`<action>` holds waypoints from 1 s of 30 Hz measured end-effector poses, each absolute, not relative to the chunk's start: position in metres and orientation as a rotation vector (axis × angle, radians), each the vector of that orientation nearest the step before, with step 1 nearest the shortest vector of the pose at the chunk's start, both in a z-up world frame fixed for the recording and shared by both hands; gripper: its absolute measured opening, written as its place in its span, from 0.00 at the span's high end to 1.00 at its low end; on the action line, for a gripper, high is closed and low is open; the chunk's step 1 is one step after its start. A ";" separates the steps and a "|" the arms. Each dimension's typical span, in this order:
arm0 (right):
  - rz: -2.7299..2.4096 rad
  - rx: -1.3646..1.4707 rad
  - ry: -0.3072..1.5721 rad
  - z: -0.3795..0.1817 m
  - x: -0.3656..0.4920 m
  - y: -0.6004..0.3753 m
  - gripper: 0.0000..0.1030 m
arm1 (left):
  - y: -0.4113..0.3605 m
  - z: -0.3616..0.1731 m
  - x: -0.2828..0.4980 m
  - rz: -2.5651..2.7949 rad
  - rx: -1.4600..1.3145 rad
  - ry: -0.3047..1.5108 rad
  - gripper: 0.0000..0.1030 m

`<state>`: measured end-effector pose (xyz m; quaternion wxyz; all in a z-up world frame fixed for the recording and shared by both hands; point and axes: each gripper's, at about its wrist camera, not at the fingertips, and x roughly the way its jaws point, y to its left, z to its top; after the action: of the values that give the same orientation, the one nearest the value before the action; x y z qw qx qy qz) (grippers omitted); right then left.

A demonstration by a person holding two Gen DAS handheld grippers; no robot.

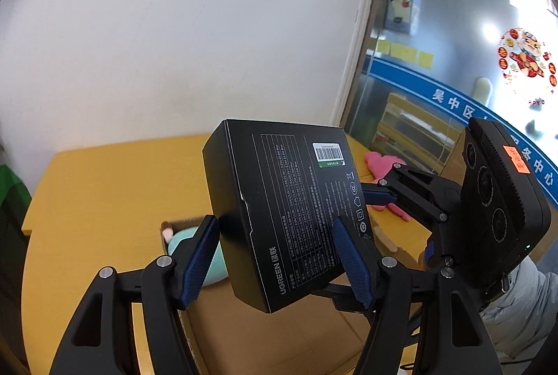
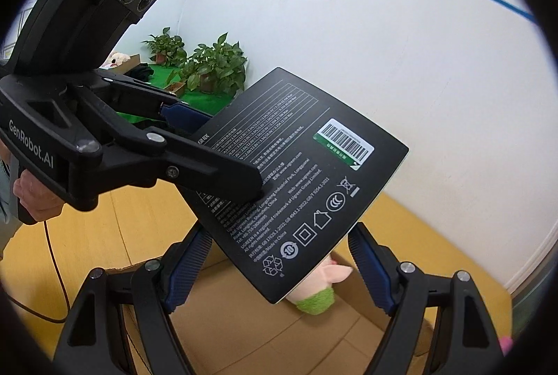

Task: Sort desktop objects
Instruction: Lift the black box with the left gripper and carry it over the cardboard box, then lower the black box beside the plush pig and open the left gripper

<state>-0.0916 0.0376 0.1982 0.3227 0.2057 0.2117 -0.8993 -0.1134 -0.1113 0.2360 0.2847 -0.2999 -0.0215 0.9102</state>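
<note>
Flat black printed cardboard box clamped between left gripper and right gripper pads, held above open brown carton. Left view only: pink plush. Right view only: potted plants, pig plush partly hidden.

Two black plastic handheld grippers: the left gripper and right gripper have ribbed blue finger pads, silver pivot screws, white "GenRobot.AI" lettering, and a three-lens camera block with an orange sticker. A pale padded sleeve shows.
</note>
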 end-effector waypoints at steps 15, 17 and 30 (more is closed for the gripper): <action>-2.097 0.996 0.404 0.063 -0.149 0.010 0.23 | -0.113 0.100 -0.155 2.354 -1.318 -0.049 0.31; -2.058 1.047 0.389 0.048 -0.153 0.009 0.23 | -0.110 0.089 -0.157 2.341 -1.368 -0.038 0.31; -1.937 1.232 0.285 0.005 -0.179 0.001 0.30 | -0.102 0.050 -0.173 2.333 -1.611 0.073 0.31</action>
<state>-0.1790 0.0013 0.0047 0.4023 0.4875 0.1128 -0.7666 -0.1729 -0.1020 0.0496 0.1520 -0.5613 0.0255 0.8131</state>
